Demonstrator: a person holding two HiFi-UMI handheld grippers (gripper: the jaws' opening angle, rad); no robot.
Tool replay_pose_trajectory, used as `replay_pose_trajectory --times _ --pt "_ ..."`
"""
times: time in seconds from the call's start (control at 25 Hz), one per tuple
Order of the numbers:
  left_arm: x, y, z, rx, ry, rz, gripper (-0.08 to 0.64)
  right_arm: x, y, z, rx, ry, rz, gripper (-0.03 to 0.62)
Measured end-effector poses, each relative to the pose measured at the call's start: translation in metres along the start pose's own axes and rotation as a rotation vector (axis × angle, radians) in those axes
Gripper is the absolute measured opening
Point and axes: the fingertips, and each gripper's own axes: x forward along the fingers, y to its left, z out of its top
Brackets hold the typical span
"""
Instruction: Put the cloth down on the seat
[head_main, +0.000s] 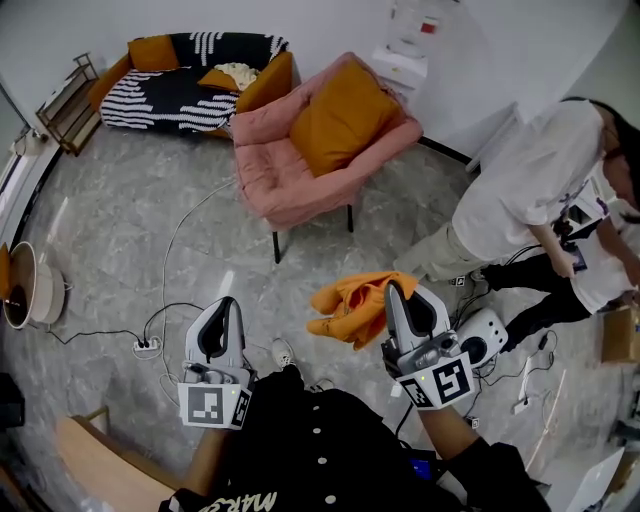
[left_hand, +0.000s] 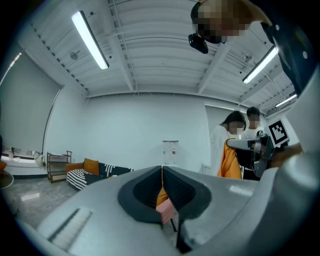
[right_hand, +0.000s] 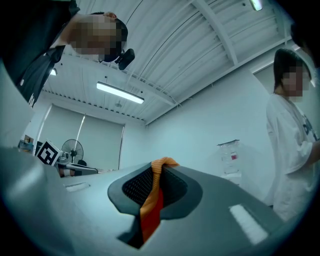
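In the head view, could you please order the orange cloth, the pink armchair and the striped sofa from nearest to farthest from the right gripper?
1. orange cloth: pinched in the right gripper, hanging at its left.
2. pink armchair: ahead, across the floor.
3. striped sofa: far upper left, by the wall.

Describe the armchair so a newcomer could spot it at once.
On the grey marbled floor by the white wall stands a padded armchair on thin dark legs. It is pink, unlike the black-and-white striped sofa beside it.
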Motion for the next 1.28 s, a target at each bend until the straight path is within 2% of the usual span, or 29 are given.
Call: replay_pose_trajectory --times 0.44,0.68,0.88,1.28 --pt "0.058 0.049 0.0 0.002 0.001 -0.02 0.006 0.068 -0.017 -0.013 0.0 -0.003 -0.04 0.052" --pt "0.073 0.068 -0.003 0.012 0.006 -0.055 0.006 0.09 -0.015 -0.021 -0.003 -0.005 -0.059 0.052" --pt "0.089 0.081 -0.006 0.006 0.023 -0.05 0.006 0.107 -0.024 -0.024 0.007 -0.006 -0.071 0.052" --pt "0.142 0.099 -0.008 -0.003 0.023 -0.029 0.006 0.162 -0.052 -0.027 -0.003 -0.013 -0.032 0.052"
